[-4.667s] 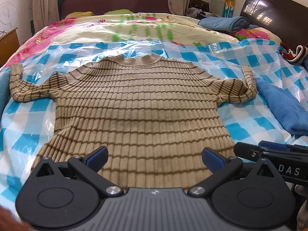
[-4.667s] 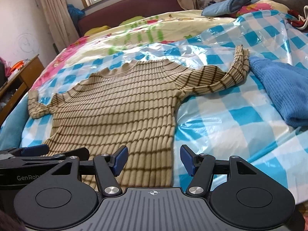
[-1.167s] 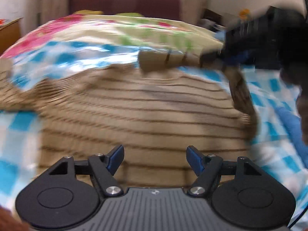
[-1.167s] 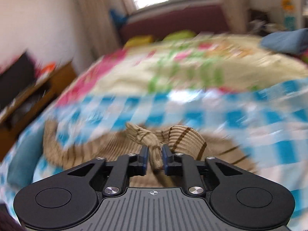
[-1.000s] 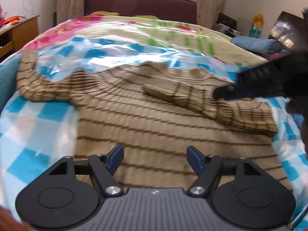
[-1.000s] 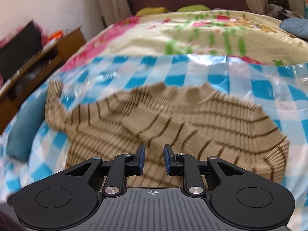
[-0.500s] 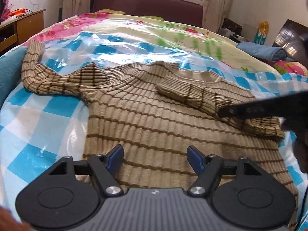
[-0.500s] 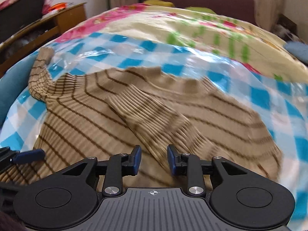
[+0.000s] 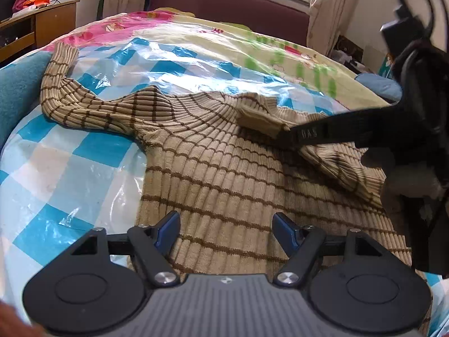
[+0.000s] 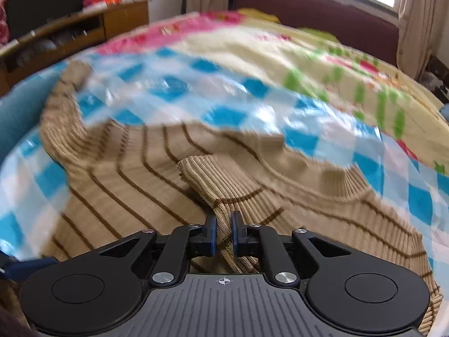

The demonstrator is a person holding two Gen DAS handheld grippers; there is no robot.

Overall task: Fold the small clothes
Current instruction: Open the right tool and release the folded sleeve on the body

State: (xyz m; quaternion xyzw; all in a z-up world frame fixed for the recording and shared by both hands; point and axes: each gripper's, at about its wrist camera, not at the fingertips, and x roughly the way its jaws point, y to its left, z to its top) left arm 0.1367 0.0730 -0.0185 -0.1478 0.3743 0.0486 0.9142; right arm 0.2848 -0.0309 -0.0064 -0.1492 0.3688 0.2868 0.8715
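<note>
Right gripper (image 10: 223,234) has just closed, pinching the sweater sleeve (image 10: 224,193).

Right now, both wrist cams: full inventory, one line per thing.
sweater: 1, tan with brown stripes, flat on the plastic sheet; one sleeve folded over the chest, the other sleeve spread out
plastic sheet: 1, blue-white check, over the bed
quilt: 1, floral, far end of bed
cabinet: 1, wooden, beside bed
teal cloth: 1, bed edge
left gripper: 1, black, open over the hem
right gripper: 1, black, just been closing, pinching the folded sleeve
</note>
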